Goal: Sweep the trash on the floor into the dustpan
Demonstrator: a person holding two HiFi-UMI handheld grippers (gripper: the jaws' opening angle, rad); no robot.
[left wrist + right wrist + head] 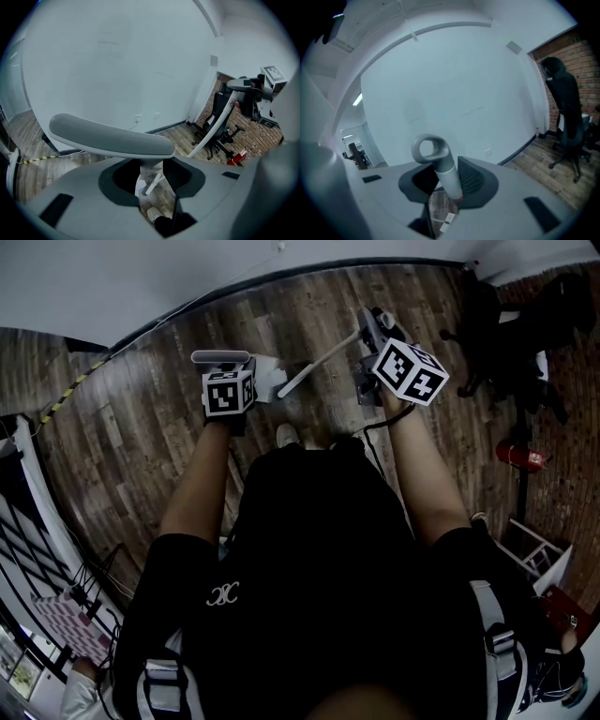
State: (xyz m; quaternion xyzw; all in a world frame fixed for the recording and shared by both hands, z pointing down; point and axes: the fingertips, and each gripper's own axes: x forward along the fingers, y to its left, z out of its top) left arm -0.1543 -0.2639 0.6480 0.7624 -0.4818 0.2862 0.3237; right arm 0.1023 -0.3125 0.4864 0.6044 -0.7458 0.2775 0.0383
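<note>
I stand on a dark wood floor (141, 427). My left gripper (225, 367) is shut on the dustpan's long grey top handle (112, 136), which lies crosswise over its jaws. The white dustpan (268, 374) sits on the floor just in front of it. My right gripper (375, 343) is shut on the broom's handle (449, 180), whose grey loop end (429, 150) sticks up past the jaws. The white broom pole (319, 360) slants down left toward the dustpan. Pale scraps (440, 211) show on the floor below the right jaws; what they are I cannot tell.
A white wall (187, 268) with a dark skirting runs close ahead. A black office chair (487, 324) stands at the right, a red fire extinguisher (518, 456) near it. Yellow-black tape (66, 395) lies at the left. A shoe (286, 435) is below the dustpan.
</note>
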